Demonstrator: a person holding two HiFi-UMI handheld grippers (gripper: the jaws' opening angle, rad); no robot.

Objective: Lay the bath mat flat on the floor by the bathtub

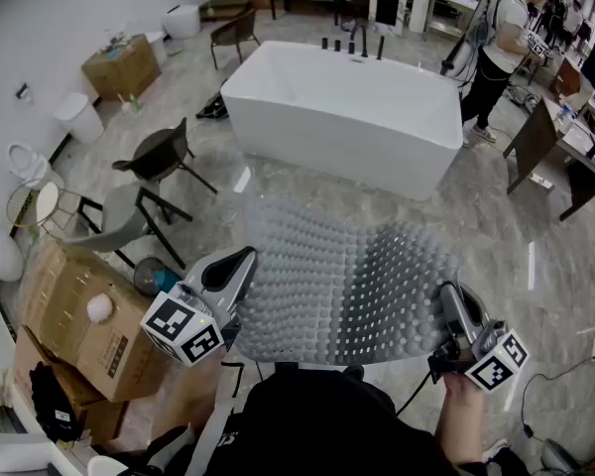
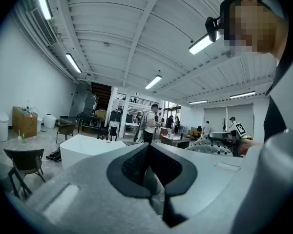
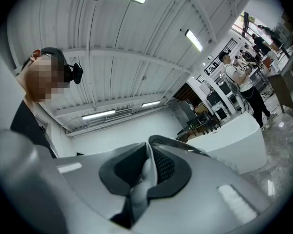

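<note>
Mat (image 1: 347,286) hanging mid-air short of bathtub (image 1: 337,107), near corners pinched tight by left gripper (image 1: 242,263) and right gripper (image 1: 449,297); step closer, keep taut and level, lower far edge to floor (image 1: 501,241) first.

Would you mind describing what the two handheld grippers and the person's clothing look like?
Both grippers are pale grey plastic with rounded shells. The left gripper and right gripper each carry a white cube printed with black square markers. Their fingers are lined with dark ribbed pads. A thin black cable runs from the right one. The person wears a black top.
</note>
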